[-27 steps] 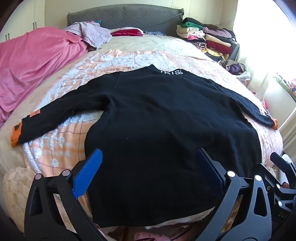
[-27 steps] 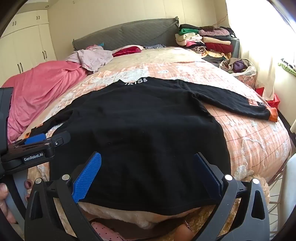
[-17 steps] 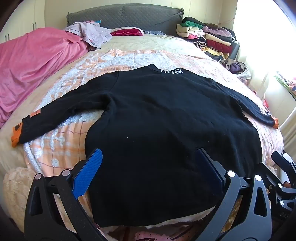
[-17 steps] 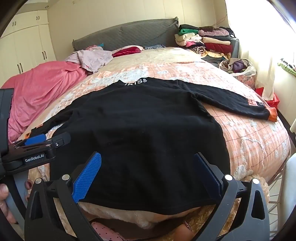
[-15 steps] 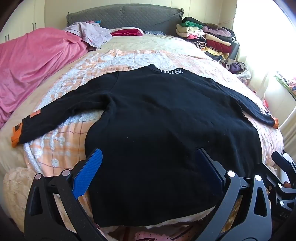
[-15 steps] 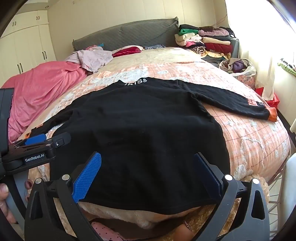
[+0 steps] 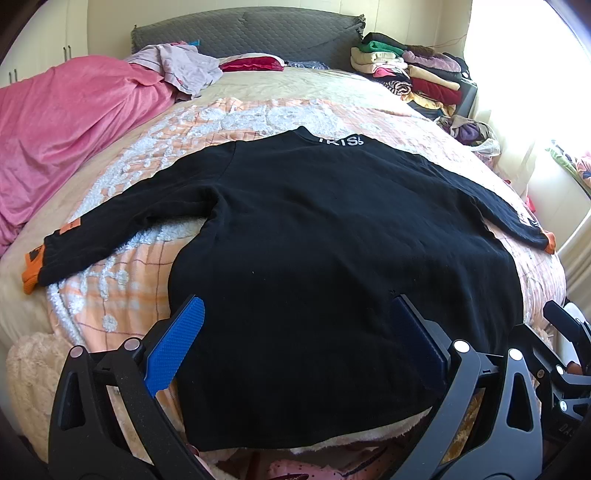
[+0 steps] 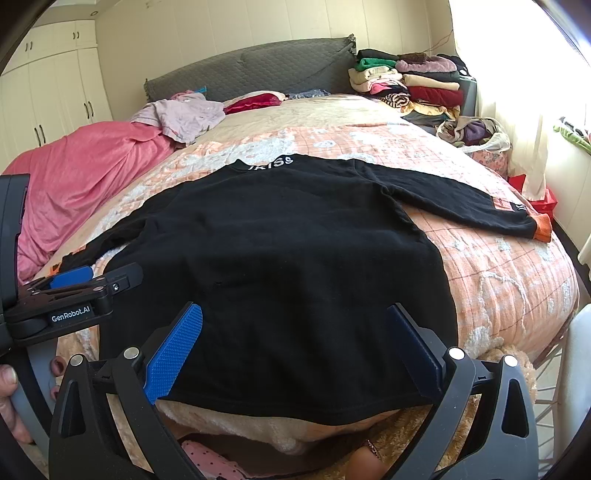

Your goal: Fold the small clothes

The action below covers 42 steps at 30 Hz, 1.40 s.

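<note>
The black sweater [image 7: 314,240] lies flat on the bed [image 7: 258,110], back side up, collar w/ white letters pointing to the headboard [image 7: 243,35], hem at the near edge. Both sleeves are spread out to the sides, so the whole shape is open and every edge is reachable; I think it is laid this way as the start position for folding, no fold is made yet.

The left gripper [image 7: 295,339] hovers over the hem area, its jaws wide apart, nothing between the pads. The right gripper [image 8: 295,339] is the same: jaws fully wide, above the hem, not pressing the cloth. Both point down at a slant toward the bottom part of the sweater, prob. because the person stands at the foot of the bed.

The left sleeve [image 7: 110,229] ends in an orange cuff near the left bed edge; the right sleeve [image 8: 461,206] goes toward the window side, cuff also orange. A likely first move is to take a sleeve or a side of the body and bring it inward, but which one I cannot tell.

A pile of folded clothes [image 8: 406,81] sits at the far right corner, well apart from the sweater, maybe the place for finished items. A pink blanket [image 7: 66,118] is bunched at the left side, not touching the sweater body.
</note>
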Available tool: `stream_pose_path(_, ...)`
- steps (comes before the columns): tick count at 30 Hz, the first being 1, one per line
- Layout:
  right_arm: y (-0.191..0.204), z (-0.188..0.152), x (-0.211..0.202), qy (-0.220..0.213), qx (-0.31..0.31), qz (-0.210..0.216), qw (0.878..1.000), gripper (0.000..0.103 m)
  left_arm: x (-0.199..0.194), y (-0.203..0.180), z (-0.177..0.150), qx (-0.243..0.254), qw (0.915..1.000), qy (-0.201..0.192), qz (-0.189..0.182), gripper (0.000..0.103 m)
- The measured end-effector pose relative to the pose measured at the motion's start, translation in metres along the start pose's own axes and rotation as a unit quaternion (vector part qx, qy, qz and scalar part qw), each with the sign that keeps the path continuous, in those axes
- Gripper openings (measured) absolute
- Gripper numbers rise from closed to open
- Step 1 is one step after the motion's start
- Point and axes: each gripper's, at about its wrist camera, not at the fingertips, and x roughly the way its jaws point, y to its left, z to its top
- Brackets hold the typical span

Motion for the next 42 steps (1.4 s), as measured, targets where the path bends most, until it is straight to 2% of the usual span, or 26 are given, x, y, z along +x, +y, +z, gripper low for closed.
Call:
stream_pose_path(29,-0.006,0.001,-0.010,-0.006,0.009,-0.004,1.000,0.099,-0.003,-0.006,-0.002,0.003,1.0000,-0.001,0.000,0.095)
stream_pose_path(42,-0.014,0.004,-0.006,-0.007,0.018,-0.021,1.000,0.099,-0.001,-0.019,0.004,0.016,0.9999,0.001,-0.005,0.095)
